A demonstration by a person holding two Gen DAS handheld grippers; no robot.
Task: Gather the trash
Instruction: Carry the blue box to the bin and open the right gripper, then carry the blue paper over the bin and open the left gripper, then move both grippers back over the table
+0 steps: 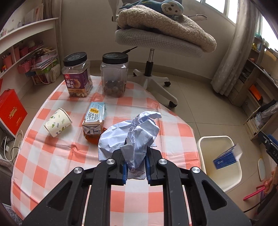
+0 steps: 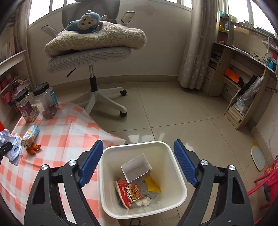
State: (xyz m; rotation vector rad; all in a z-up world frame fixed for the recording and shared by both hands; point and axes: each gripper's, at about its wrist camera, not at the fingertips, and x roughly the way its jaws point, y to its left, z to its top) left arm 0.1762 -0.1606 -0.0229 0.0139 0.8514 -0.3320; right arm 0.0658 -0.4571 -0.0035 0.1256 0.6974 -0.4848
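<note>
Left gripper: fingers narrow, pinching crumpled paper above the worktop. Right gripper: fingers wide, empty, over the bin; a box at 12 o'clock inside.

Each gripper has black arms, silver screws and ribbed blue pads.

Floor: I saw glossy beige tiles.
Chair: grey swivel chair carrying a fleece blanket (plush monkey on top).
Walls: I noted bookshelves and a curtain.
Light: daylight through windows.
</note>
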